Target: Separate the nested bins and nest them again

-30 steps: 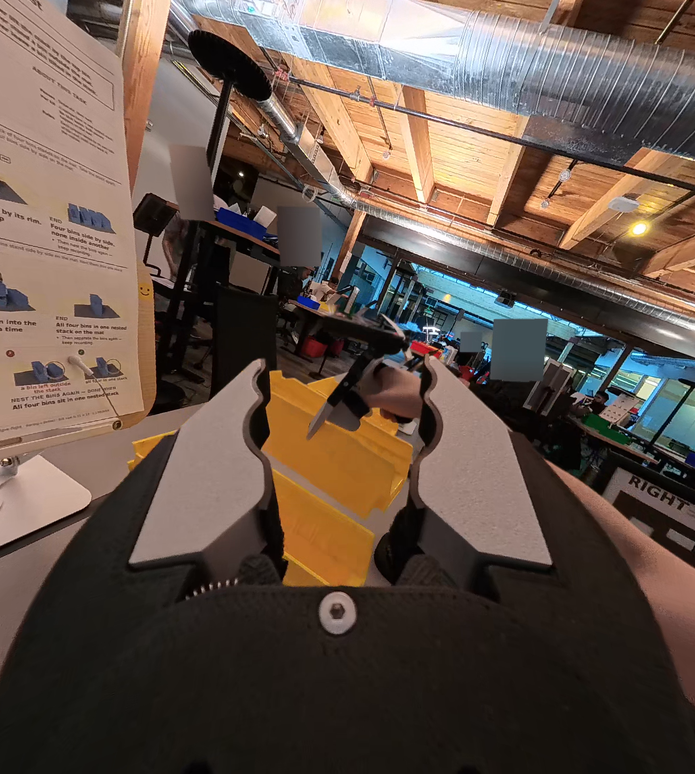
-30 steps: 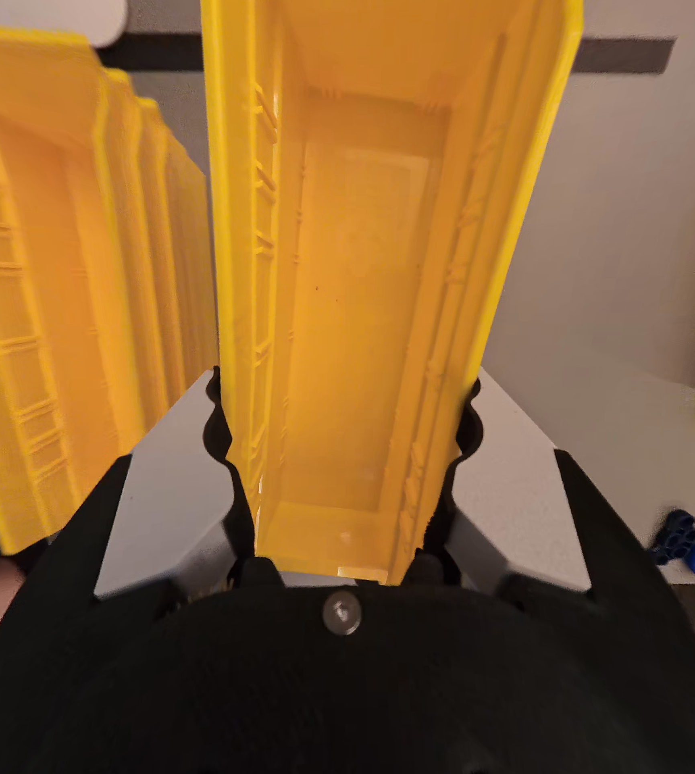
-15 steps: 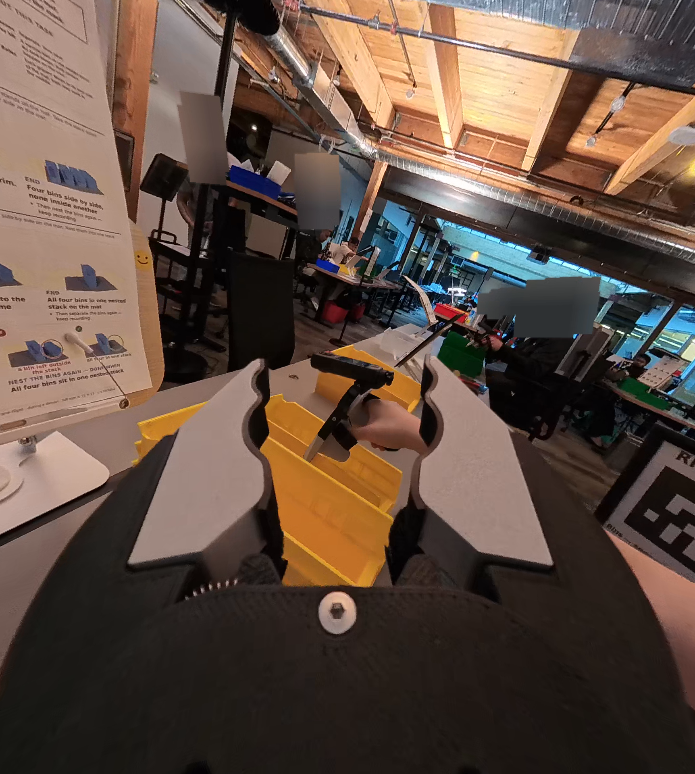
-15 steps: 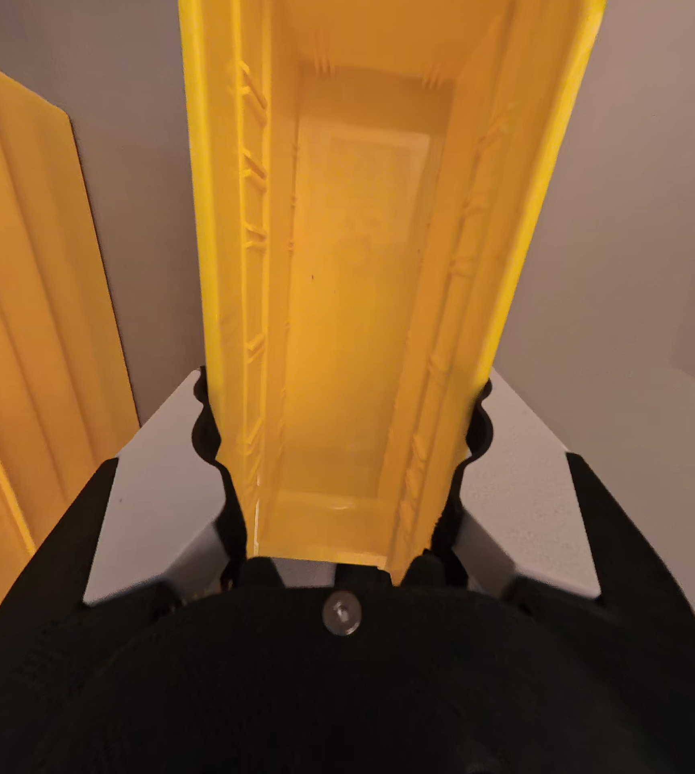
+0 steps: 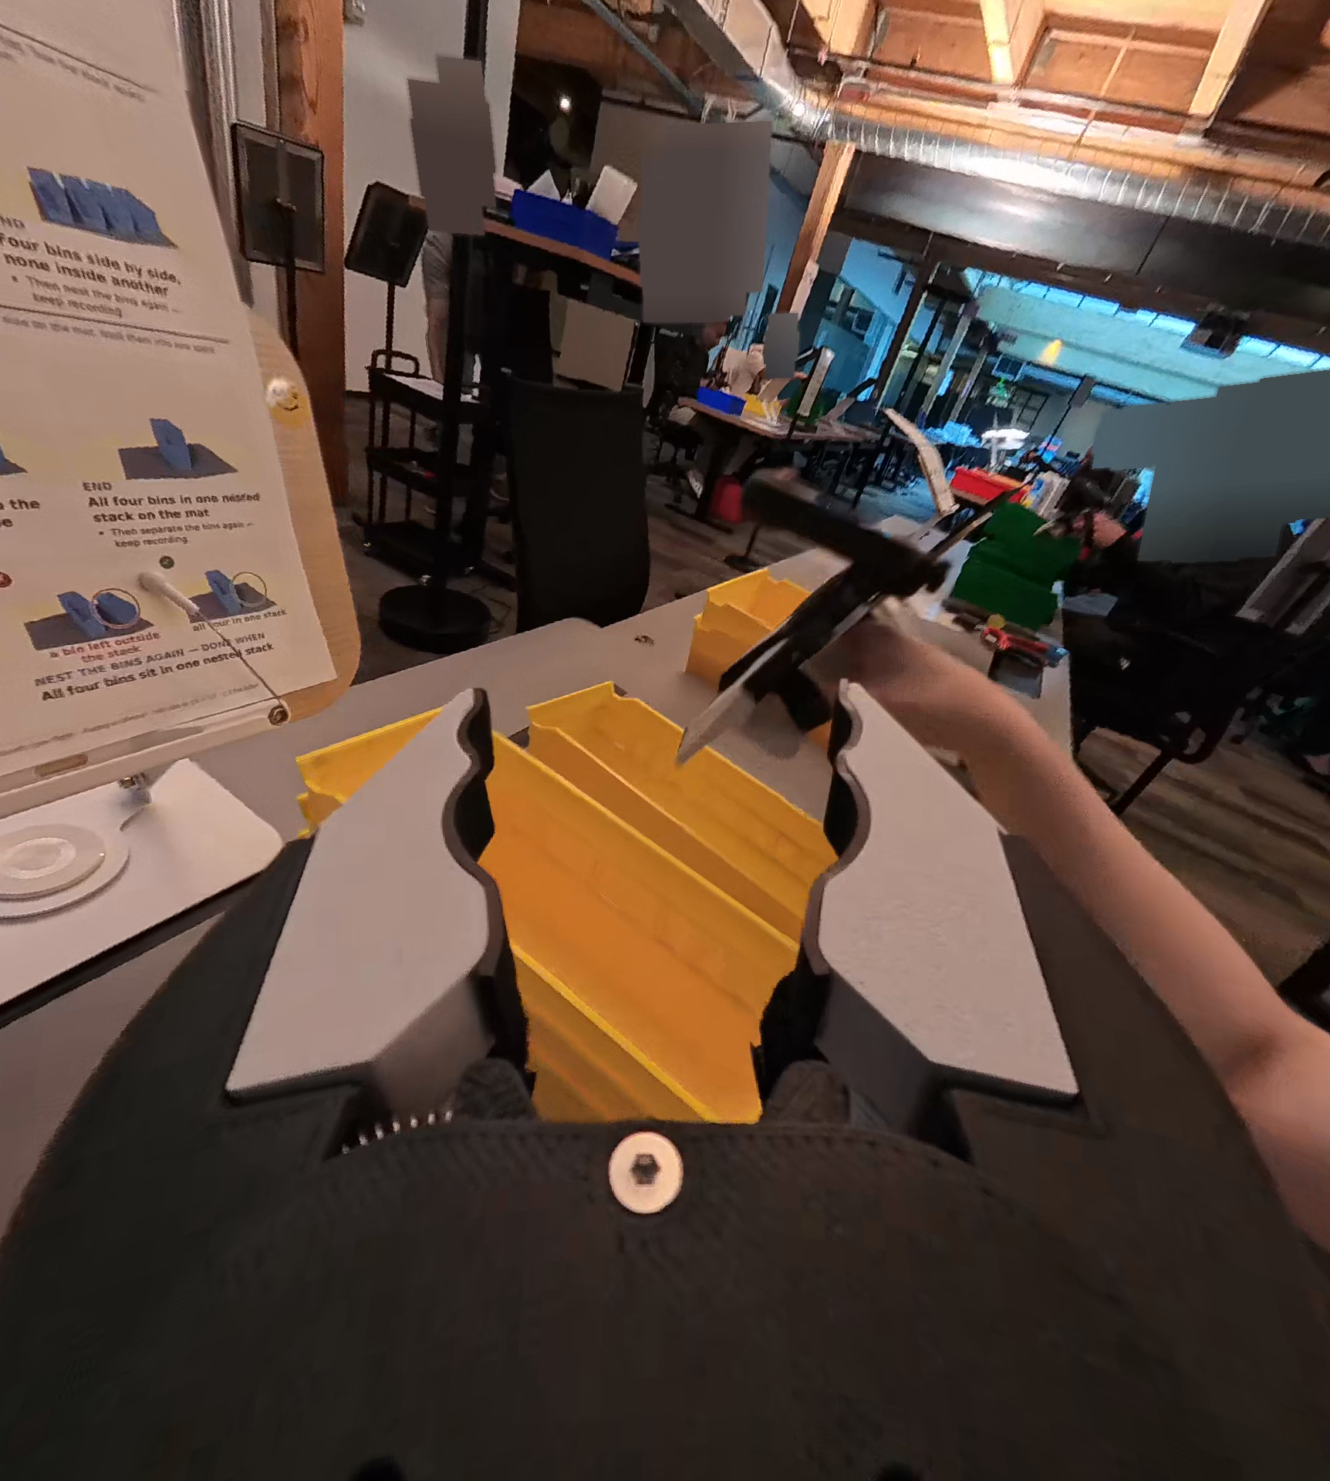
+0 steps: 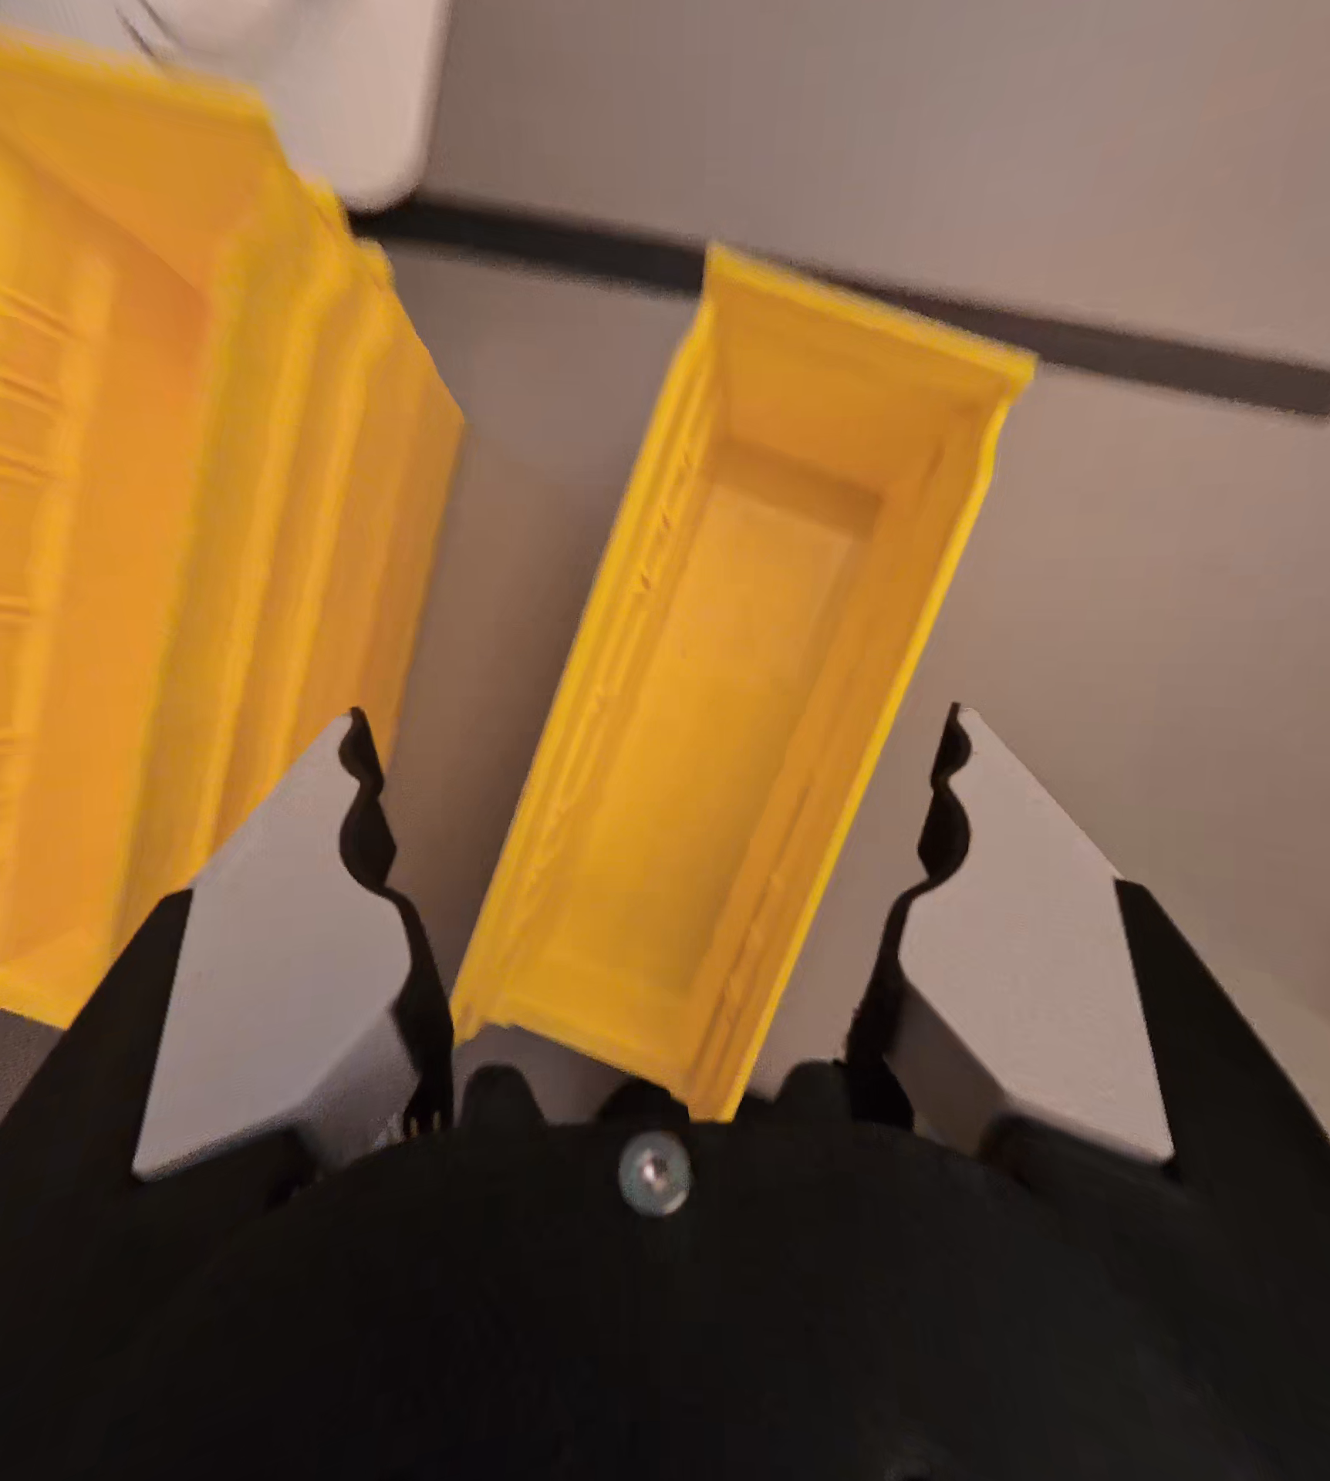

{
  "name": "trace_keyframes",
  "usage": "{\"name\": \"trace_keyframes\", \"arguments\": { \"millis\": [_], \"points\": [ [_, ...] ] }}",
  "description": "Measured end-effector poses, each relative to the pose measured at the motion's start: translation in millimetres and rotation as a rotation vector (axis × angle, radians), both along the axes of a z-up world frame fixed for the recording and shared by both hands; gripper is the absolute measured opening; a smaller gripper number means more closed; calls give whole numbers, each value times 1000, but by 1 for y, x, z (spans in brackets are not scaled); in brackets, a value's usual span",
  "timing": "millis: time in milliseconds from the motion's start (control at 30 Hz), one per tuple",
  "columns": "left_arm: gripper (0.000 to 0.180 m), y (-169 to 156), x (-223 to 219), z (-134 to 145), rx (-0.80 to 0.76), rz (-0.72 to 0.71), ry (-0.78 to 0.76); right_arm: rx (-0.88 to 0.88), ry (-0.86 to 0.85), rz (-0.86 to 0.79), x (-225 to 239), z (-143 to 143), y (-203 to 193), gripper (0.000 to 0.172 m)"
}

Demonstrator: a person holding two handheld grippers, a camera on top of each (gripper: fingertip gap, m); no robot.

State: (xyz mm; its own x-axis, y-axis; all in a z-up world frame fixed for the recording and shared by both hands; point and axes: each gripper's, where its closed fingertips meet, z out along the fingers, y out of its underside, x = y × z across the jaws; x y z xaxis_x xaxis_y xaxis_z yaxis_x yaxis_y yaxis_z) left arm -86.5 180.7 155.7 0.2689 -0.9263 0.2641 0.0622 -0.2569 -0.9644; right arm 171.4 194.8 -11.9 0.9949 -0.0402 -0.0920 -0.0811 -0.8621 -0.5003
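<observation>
In the right wrist view a single yellow bin [image 6: 726, 681] lies open side up on the grey table [image 6: 1127, 641]. It sits between the fingers of my right gripper [image 6: 658, 721], which is open, with a clear gap on each side. A stack of nested yellow bins [image 6: 125, 561] lies to its left, blurred. In the left wrist view my left gripper [image 5: 658, 713] is open and straddles the stack [image 5: 630, 922] from above. The single bin [image 5: 670, 769] lies just beyond it, under the right gripper [image 5: 798, 657]. Another yellow bin [image 5: 750, 617] stands farther back.
An instruction poster on a stand [image 5: 85, 401] with a white base [image 5: 45, 857] stands at the left of the table [image 5: 485, 665]. A person's forearm [image 5: 1127, 922] reaches in from the right. A dark strip [image 6: 1127, 369] runs along the table's far side. A workshop lies beyond.
My right gripper's fingers opened off the single bin, which now lies free between them and tilted, as the gripper drew back. My left gripper's fingers widened and its view tipped down toward the table.
</observation>
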Motion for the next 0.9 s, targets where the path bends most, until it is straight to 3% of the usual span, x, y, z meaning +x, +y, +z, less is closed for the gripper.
{"name": "trace_keyframes", "arguments": {
  "millis": [167,300,433,533,667,900],
  "points": [
    [95,30,19,-46,-54,79,152,441,95,42,5,67,24,129],
    [106,47,31,-72,-36,133,259,745,65,55,19,105,19,111],
    [119,45,46,-96,-36,143,367,760,-74,20,48,107,12,112],
    [133,39,53,-119,-123,156,459,798,-3,48,48,108,16,112],
    [137,29,72,-129,-254,137,544,796,68,65,50,101,19,112],
    [158,39,68,-165,-357,286,1105,828,198,67,62,105,11,112]
  ]
}}
